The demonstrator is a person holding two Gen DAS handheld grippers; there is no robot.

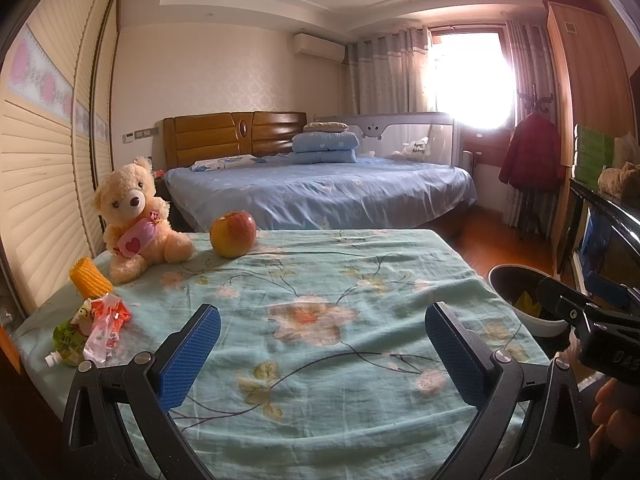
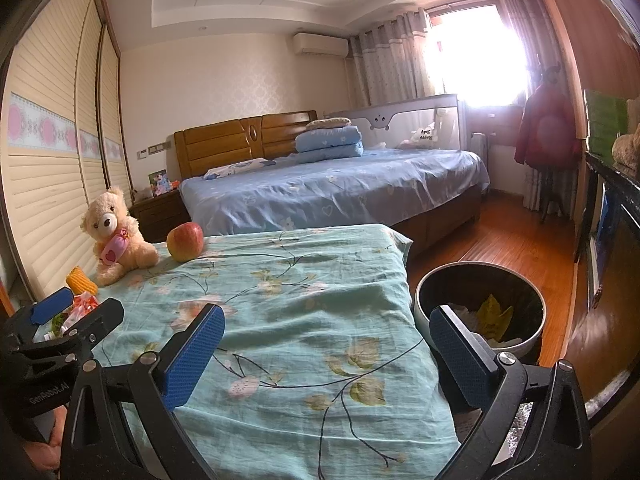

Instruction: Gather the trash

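On the table's floral cloth (image 1: 320, 280), at the left, lie a red-and-white crumpled wrapper (image 1: 105, 320), a green drink pouch (image 1: 68, 340) and a yellow foam net sleeve (image 1: 89, 280). My left gripper (image 1: 322, 336) is open and empty above the cloth, to the right of that trash. My right gripper (image 2: 326, 340) is open and empty over the table's right edge, beside the trash bin (image 2: 480, 312), which holds a yellow wrapper and white paper. The bin also shows in the left wrist view (image 1: 524, 300). The wrapper shows in the right wrist view (image 2: 82, 304), partly hidden by the left gripper.
A teddy bear (image 1: 134, 216) and an apple (image 1: 233, 234) stand at the table's far left. A bed (image 1: 320, 188) lies beyond the table. A dark cabinet (image 2: 612, 240) stands at the right, with wooden floor (image 2: 480, 248) between it and the bed.
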